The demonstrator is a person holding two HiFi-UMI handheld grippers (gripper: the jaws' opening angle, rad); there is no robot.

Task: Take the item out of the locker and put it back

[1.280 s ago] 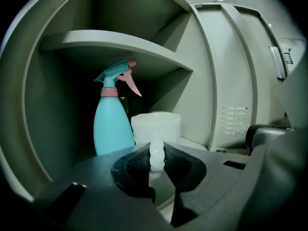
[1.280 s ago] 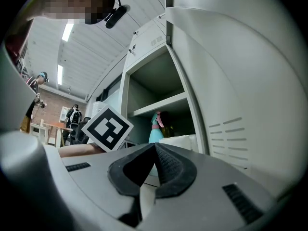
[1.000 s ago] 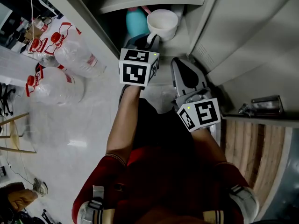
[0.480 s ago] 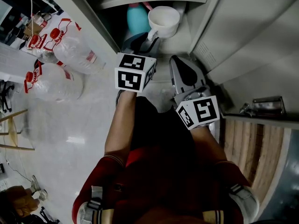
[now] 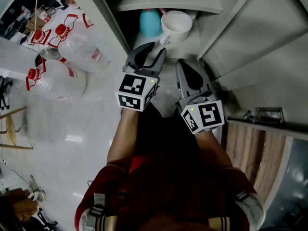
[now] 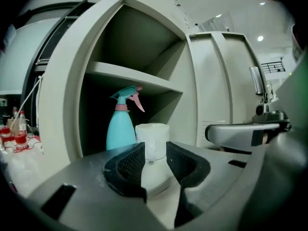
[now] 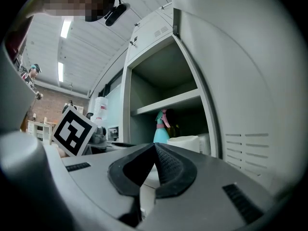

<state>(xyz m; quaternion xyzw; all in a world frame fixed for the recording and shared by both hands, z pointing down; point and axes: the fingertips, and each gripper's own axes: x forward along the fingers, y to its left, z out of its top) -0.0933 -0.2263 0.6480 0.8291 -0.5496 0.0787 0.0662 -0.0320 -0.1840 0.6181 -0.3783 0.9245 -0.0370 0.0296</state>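
Observation:
A white mug [image 5: 176, 24] stands on the locker floor [image 5: 192, 43] beside a teal spray bottle [image 5: 150, 23]. My left gripper [image 5: 154, 50] hangs just outside the locker, short of the mug's handle and not touching it. Its jaws have just been opening and hold nothing. In the left gripper view the mug [image 6: 153, 136] shows beyond the gap of the left gripper [image 6: 155, 155], with the spray bottle [image 6: 120, 129] behind it. My right gripper [image 5: 183, 64] is shut and empty, to the right of the left one. In the right gripper view, past the right gripper [image 7: 155, 148], stand the mug [image 7: 185, 142] and bottle [image 7: 161, 129].
A shelf [image 5: 168, 1] roofs the compartment. The open locker door [image 5: 260, 42] stands at the right with a latch [image 5: 262, 114] below it. Large clear water bottles [image 5: 72, 47] lie on the pale floor at the left. A person's legs and shoes are below.
The left gripper let go at the mug's handle, opened, and drew back out of the locker toward me. The mug stays standing inside. The right gripper has held still.

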